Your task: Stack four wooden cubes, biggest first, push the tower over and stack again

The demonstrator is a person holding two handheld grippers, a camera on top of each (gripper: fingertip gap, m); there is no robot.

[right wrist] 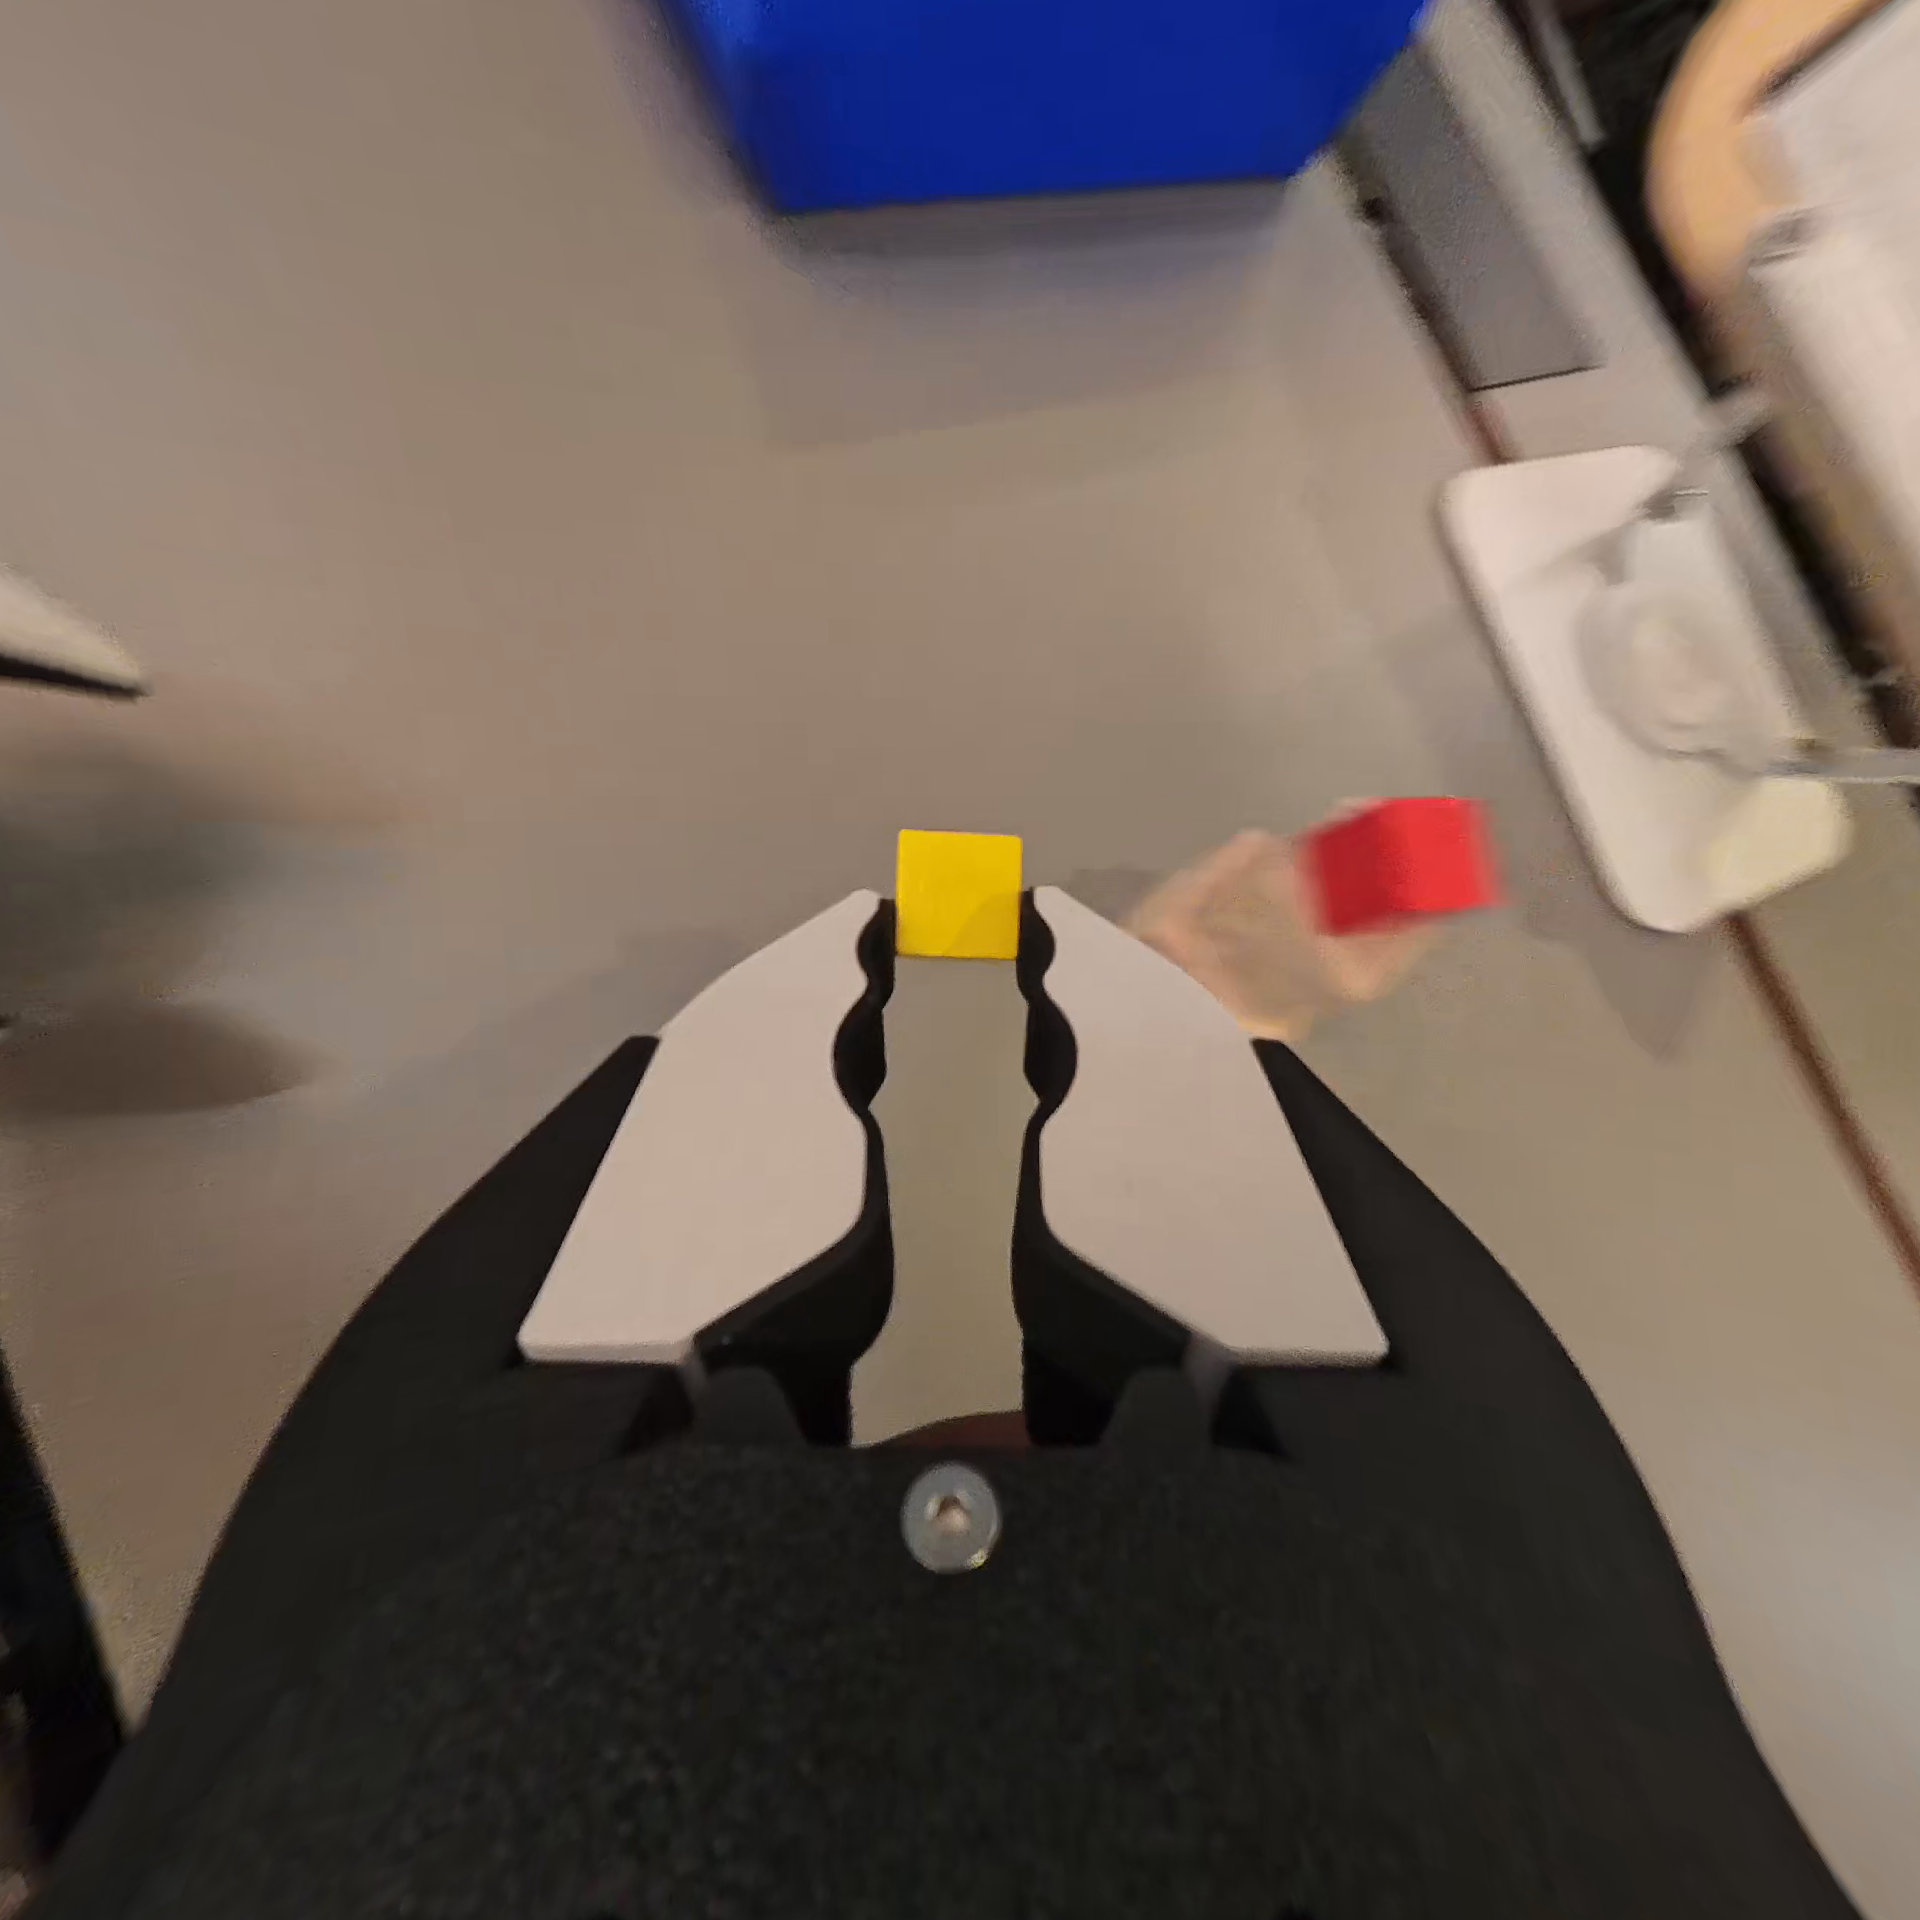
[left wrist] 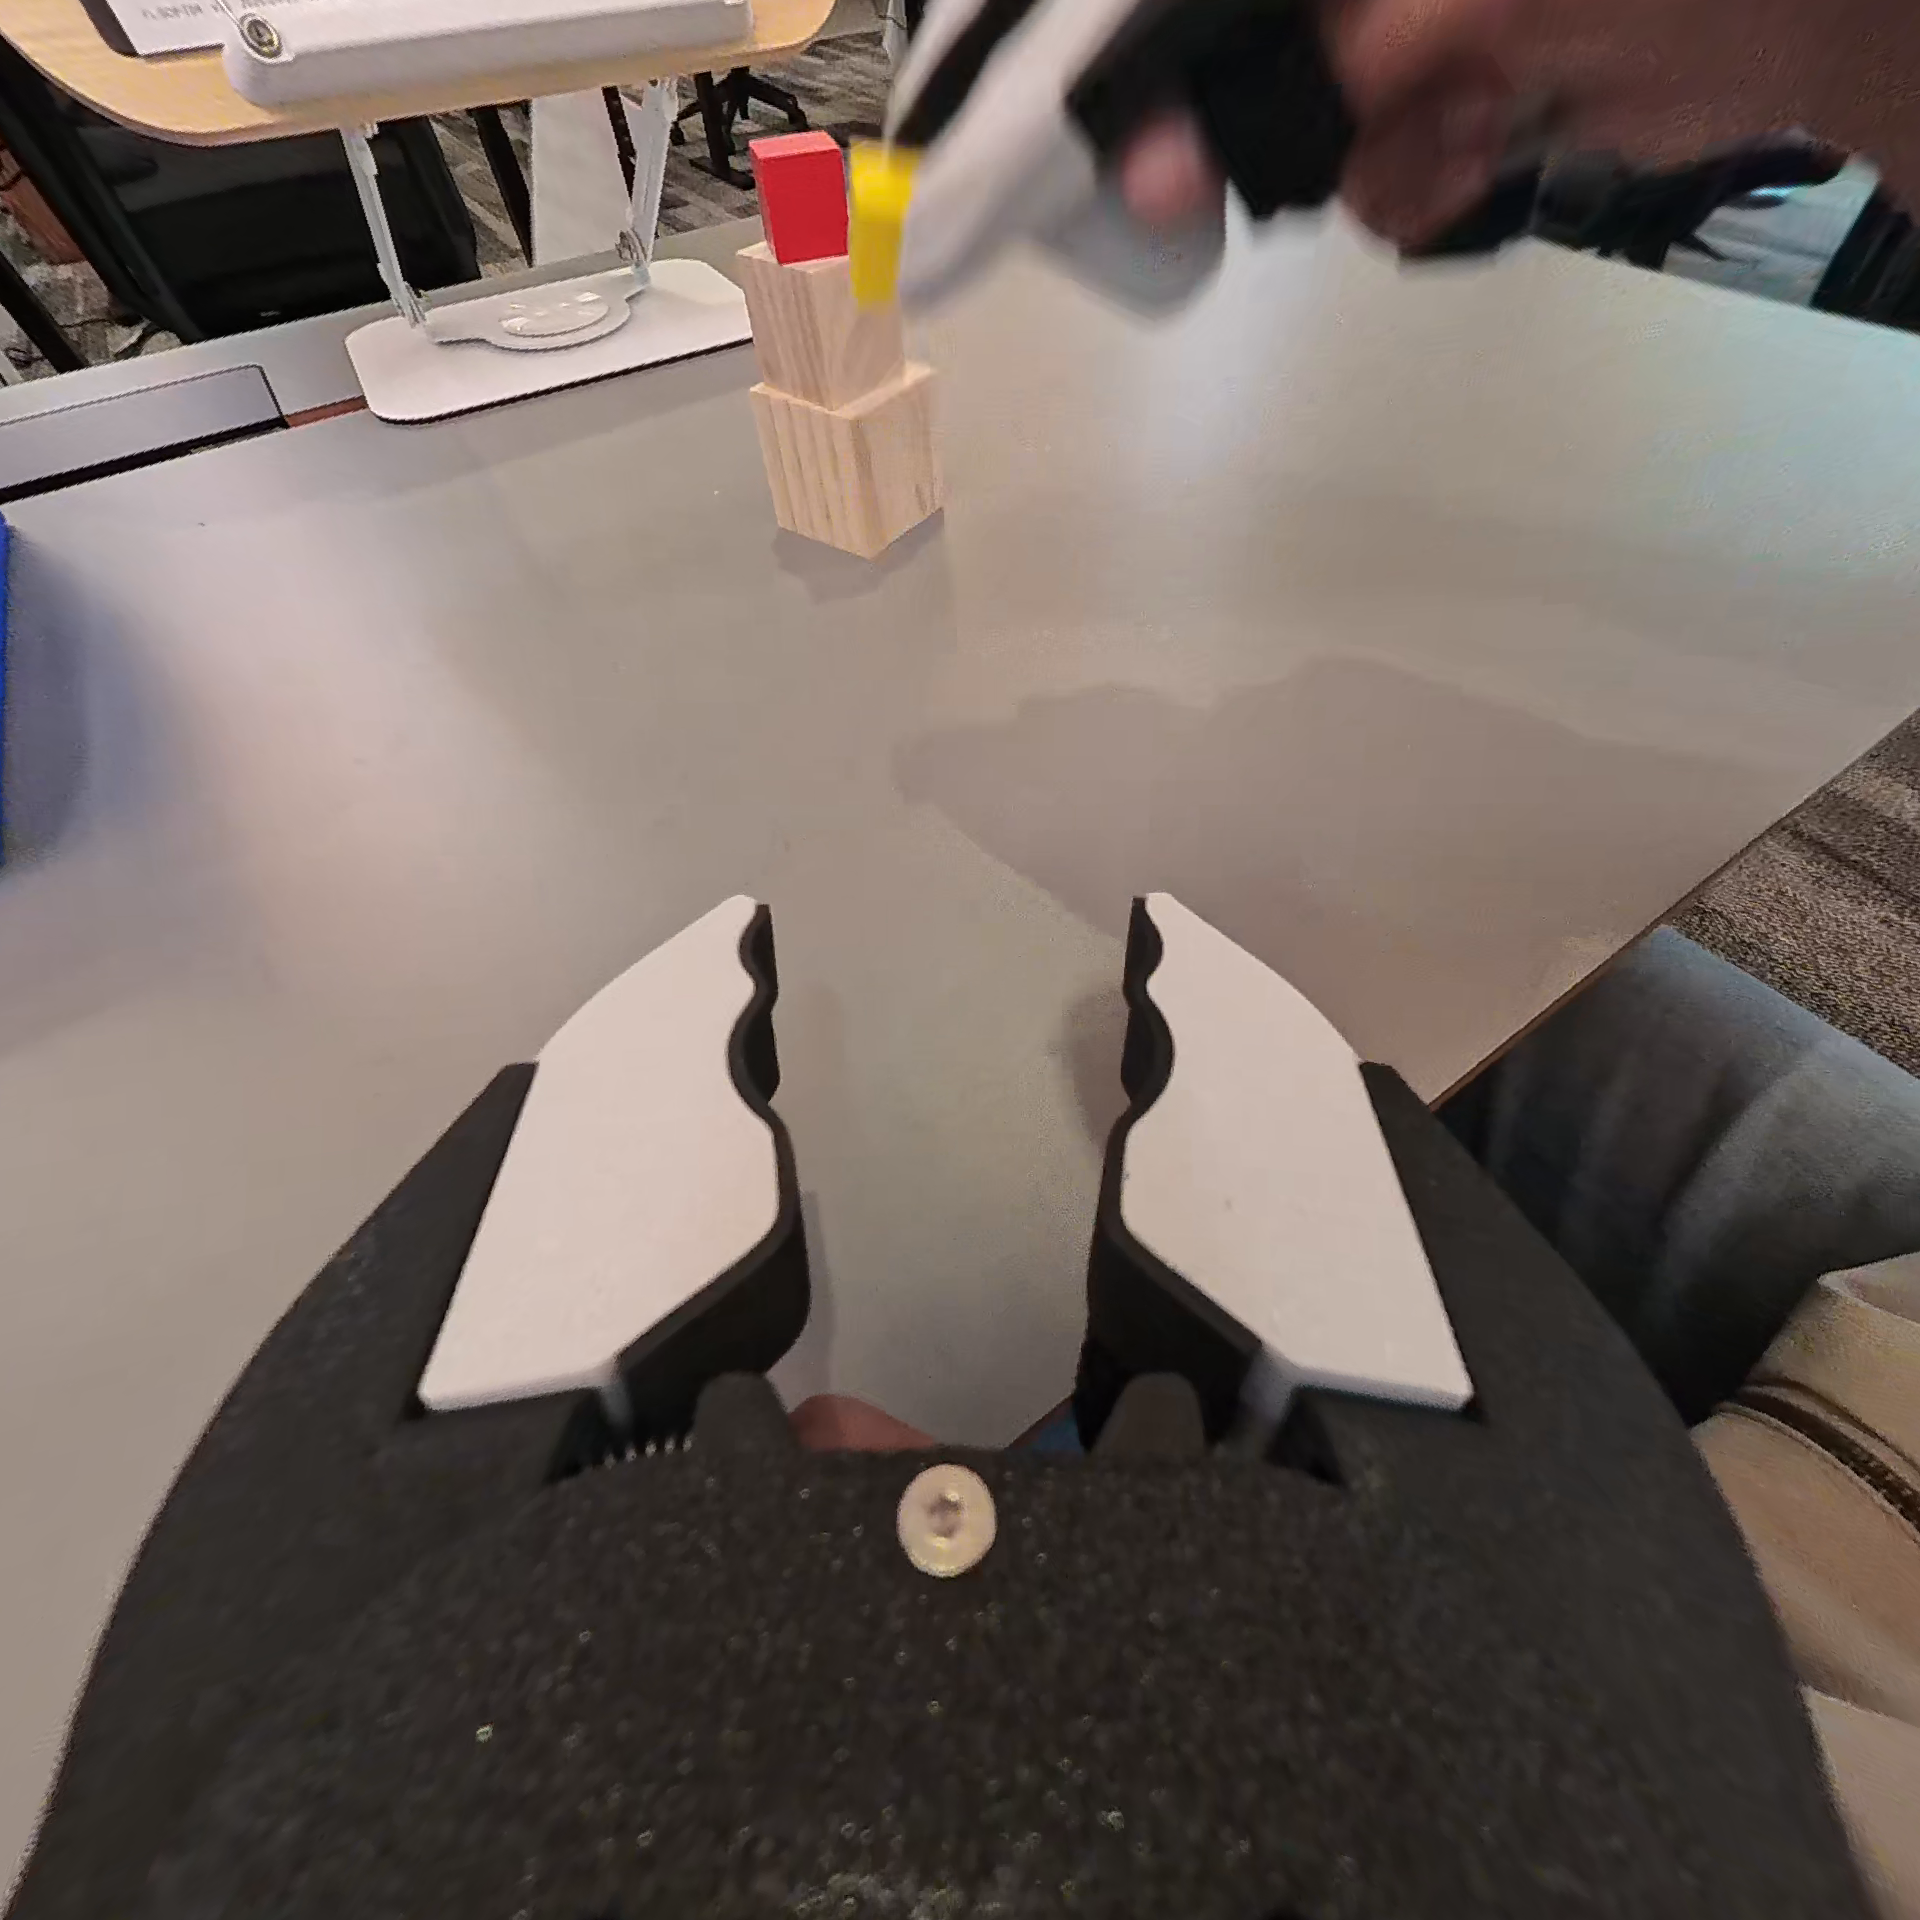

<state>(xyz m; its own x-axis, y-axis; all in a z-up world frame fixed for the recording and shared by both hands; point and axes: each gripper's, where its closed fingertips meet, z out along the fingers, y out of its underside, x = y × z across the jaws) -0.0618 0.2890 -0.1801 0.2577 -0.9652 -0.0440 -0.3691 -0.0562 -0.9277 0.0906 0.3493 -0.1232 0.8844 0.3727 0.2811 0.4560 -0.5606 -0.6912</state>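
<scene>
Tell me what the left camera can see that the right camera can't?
Only the left wrist view shows the open, empty left gripper, the big bare wooden cube at the tower's bottom, clearly apart from the smaller bare one on it, and the person's hand working the other tool.

Only the right wrist view shows the right gripper close up, pinching the yellow cube at its fingertips, plus a large blue box.

Both show the yellow cube, the red cube on top of the tower, the white stand base and the grey table.
</scene>
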